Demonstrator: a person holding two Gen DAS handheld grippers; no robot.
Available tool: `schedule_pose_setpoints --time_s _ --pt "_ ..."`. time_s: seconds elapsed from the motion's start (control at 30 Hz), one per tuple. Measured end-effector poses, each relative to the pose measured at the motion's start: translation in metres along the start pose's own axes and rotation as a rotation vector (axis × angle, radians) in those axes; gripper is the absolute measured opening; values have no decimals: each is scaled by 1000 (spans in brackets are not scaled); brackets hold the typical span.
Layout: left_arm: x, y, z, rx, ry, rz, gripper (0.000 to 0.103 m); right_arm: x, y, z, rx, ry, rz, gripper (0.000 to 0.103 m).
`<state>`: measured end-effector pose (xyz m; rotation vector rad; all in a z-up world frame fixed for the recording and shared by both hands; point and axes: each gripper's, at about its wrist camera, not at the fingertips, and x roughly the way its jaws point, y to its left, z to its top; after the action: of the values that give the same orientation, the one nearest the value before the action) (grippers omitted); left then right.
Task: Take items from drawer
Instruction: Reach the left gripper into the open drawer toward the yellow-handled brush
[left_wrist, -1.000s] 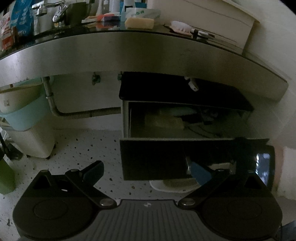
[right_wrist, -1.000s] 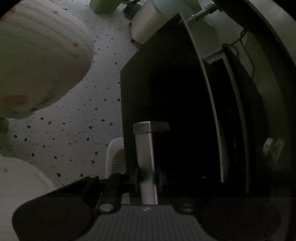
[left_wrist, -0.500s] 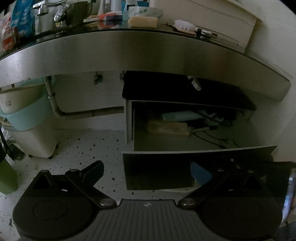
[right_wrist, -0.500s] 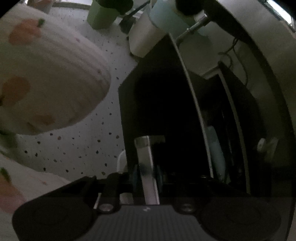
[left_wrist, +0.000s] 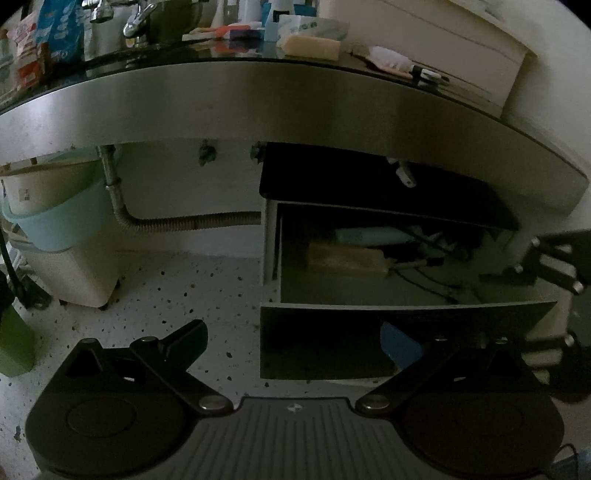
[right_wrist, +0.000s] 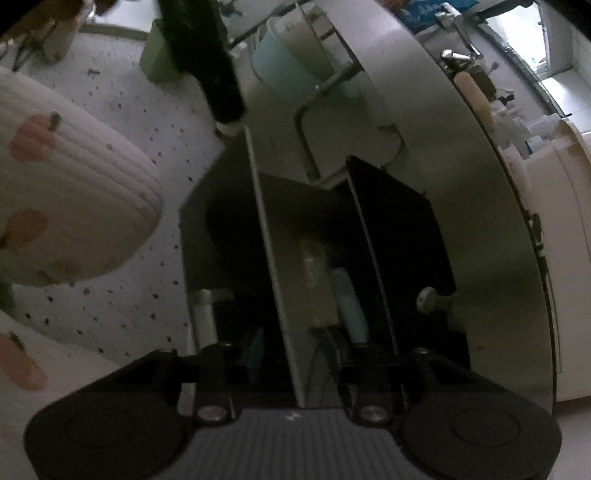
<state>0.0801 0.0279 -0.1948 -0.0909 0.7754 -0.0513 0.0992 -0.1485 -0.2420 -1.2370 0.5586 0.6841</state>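
The dark drawer (left_wrist: 388, 306) under the steel counter stands pulled open. Inside lie a tan block (left_wrist: 347, 256), a pale blue tube (left_wrist: 369, 234) and dark cables (left_wrist: 432, 284). My left gripper (left_wrist: 295, 343) is open and empty, low in front of the drawer front. My right gripper (right_wrist: 291, 350) is open, its fingers on either side of the drawer front panel (right_wrist: 273, 266), off the metal handle (right_wrist: 203, 314). The tan block (right_wrist: 314, 273) and blue tube (right_wrist: 349, 302) show in the right wrist view. The right gripper also shows at the left wrist view's right edge (left_wrist: 554, 266).
A steel counter edge (left_wrist: 295, 107) overhangs the drawer, with a tap, packets and a sponge on top. A drain hose (left_wrist: 184, 223), a pale blue basin (left_wrist: 55, 229) and a white bin (left_wrist: 74, 277) stand to the left on speckled floor. A closed upper drawer (left_wrist: 369, 184) sits above.
The drawer has slid further out, showing its contents. My right gripper let go of the metal handle, opened and lifted back.
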Motion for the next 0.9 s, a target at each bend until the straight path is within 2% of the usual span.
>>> schedule_pose_setpoints --time_s 0.13,0.33,0.43,0.67,0.77,0.9 --pt "-2 2 -1 -4 4 10 101 23 0 2 -44 39 64 36" --pt "2 10 0 -20 15 28 101 40 0 1 -38 47 149 34" --pt "4 13 2 -31 17 38 101 43 -2 2 -35 47 168 28" --pt "5 16 6 -33 9 56 101 45 -2 2 -5 52 182 29" --pt "5 17 8 -30 3 66 101 45 5 3 -38 60 160 29" --pt "6 19 10 -26 -5 79 101 40 6 1 -55 50 185 29"
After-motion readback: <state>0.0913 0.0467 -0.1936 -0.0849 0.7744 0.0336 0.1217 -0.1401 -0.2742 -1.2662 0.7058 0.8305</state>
